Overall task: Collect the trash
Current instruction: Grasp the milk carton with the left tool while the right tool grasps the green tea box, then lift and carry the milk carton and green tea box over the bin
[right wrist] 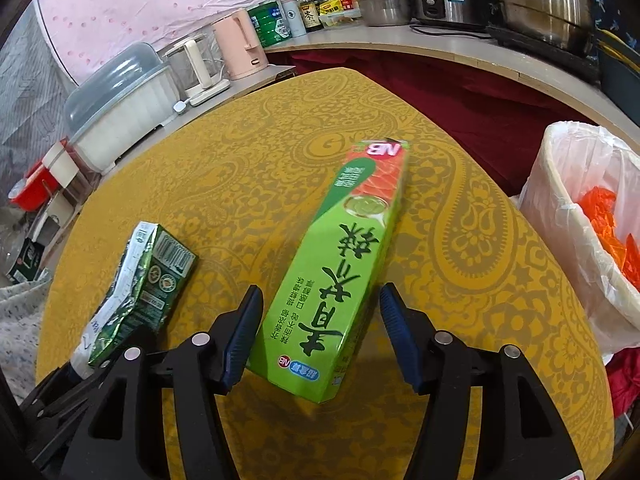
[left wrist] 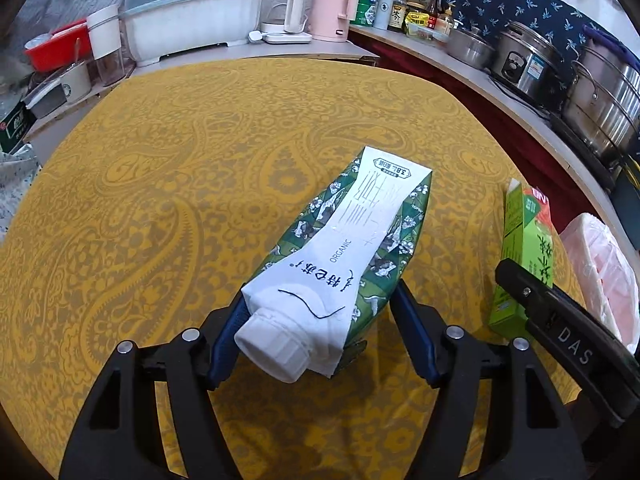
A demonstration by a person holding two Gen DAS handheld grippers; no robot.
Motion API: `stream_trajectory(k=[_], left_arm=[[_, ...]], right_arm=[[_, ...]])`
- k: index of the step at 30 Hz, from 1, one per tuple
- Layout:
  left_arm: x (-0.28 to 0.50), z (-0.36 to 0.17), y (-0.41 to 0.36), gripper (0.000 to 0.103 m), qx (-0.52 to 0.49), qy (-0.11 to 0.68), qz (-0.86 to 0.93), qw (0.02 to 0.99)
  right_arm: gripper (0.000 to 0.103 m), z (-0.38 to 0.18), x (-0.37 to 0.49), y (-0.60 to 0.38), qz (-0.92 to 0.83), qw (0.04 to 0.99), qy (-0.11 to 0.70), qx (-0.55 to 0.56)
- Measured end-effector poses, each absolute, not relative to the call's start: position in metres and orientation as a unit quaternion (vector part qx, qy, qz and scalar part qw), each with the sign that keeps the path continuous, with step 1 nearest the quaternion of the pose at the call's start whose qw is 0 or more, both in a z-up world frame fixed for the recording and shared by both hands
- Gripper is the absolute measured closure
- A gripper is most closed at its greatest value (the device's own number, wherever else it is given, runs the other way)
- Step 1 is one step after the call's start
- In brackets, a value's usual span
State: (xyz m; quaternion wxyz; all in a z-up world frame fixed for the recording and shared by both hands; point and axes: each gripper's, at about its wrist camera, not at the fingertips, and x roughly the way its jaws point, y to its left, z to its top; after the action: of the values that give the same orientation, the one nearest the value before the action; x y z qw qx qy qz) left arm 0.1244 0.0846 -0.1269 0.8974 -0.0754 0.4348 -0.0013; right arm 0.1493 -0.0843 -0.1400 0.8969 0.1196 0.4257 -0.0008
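Left wrist view first: the crushed milk carton point(left wrist: 344, 256) lies on the yellow-clothed surface point(left wrist: 160, 200) with its capped end sitting right between the blue pads of the left claw point(left wrist: 320, 340). Its long axis runs away from the claw and a bit to the right, so it's basically lined up with the fingers. The left pad looks to be touching the carton by the cap, the right one stands clear, so I'd call that claw released, not gripping yet. Right wrist view: same deal with the green box point(right wrist: 340, 272), near end between the pads of the right claw point(right wrist: 320, 340), long axis pointing away toward the far edge, gap showing on both sides, so also released. The lined bin point(right wrist: 568, 216) stands off to the right, nearer the right hand. Both claws tilt down at the surface, each hand on its own item.
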Motion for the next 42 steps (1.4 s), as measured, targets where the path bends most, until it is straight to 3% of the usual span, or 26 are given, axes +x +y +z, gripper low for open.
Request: stream_trajectory(k=[9, 12, 14, 16, 18, 21, 28, 42], left_arm=[[0.116, -0.127, 0.08, 0.036, -0.071, 0.433, 0.0, 0.899], [0.122, -0.128, 0.083, 0.021, -0.082, 0.435, 0.002, 0.897], [0.126, -0.127, 0.085, 0.02, -0.086, 0.433, 0.003, 0.898], [0.129, -0.126, 0.085, 0.022, -0.084, 0.432, -0.001, 0.898], [0.131, -0.126, 0.083, 0.038, -0.082, 0.435, -0.013, 0.897], [0.131, -0.126, 0.081, 0.04, -0.083, 0.441, -0.026, 0.893], [0.122, -0.108, 0.079, 0.043, -0.083, 0.425, -0.027, 0.901], [0.092, -0.032, 0.046, 0.047, -0.073, 0.359, -0.059, 0.928]], right_arm=[[0.049, -0.14, 0.141, -0.11, -0.026, 0.896, 0.424, 0.132], [0.046, -0.139, 0.145, -0.111, -0.023, 0.896, 0.423, 0.136], [0.045, -0.14, 0.149, -0.111, -0.021, 0.896, 0.423, 0.135], [0.045, -0.14, 0.152, -0.111, -0.021, 0.896, 0.422, 0.134], [0.046, -0.14, 0.153, -0.11, -0.017, 0.897, 0.422, 0.134], [0.063, -0.14, 0.153, -0.112, -0.012, 0.895, 0.423, 0.139], [0.065, -0.126, 0.143, -0.123, -0.007, 0.9, 0.405, 0.162], [0.065, -0.043, 0.094, -0.169, -0.017, 0.932, 0.312, 0.186]])
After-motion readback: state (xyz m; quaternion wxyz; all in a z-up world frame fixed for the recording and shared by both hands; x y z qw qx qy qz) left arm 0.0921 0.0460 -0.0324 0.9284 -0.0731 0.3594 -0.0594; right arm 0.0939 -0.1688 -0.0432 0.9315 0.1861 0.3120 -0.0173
